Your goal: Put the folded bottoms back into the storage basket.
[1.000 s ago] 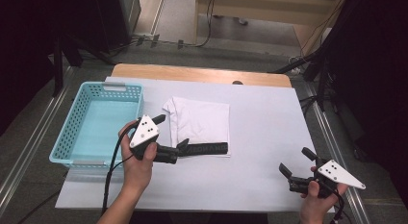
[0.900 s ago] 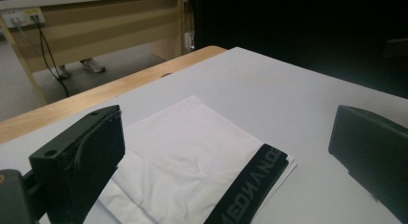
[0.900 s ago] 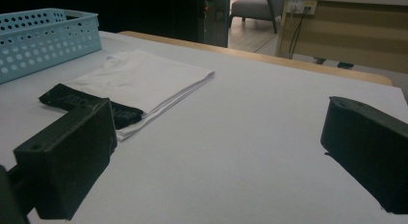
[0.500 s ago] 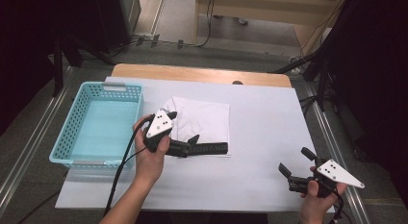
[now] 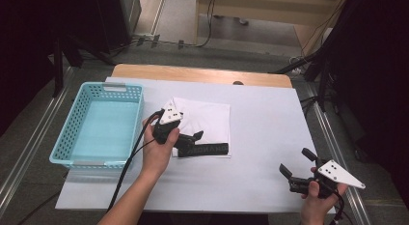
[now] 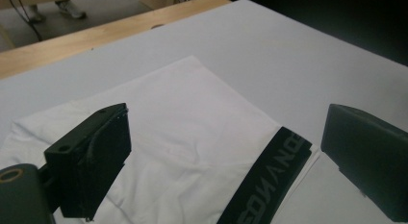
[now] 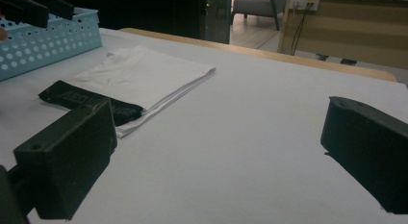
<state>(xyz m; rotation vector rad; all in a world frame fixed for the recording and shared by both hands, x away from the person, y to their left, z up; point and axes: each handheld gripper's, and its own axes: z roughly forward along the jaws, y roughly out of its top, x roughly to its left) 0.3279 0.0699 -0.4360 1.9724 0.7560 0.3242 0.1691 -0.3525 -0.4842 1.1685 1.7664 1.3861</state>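
Since a second ago the left gripper (image 5: 193, 138) is travelling rightward from the light blue perforated plastic basket (image 5: 72, 138) and is now sitting over the near left corner of the folded white cotton garment with a black lettered waistband (image 5: 207, 121). Judgement: approach is ending, grasp comes next. Jaws are standing wide apart, holding nothing, straddling cloth and band. The garment is lying flat mid-table on the white table cover (image 5: 260, 138), just right of the basket. Its waistband edge is facing the person; the band's long axis is running left to right. The right gripper (image 5: 295, 163) is idling at the near right corner, jaws spread, empty.
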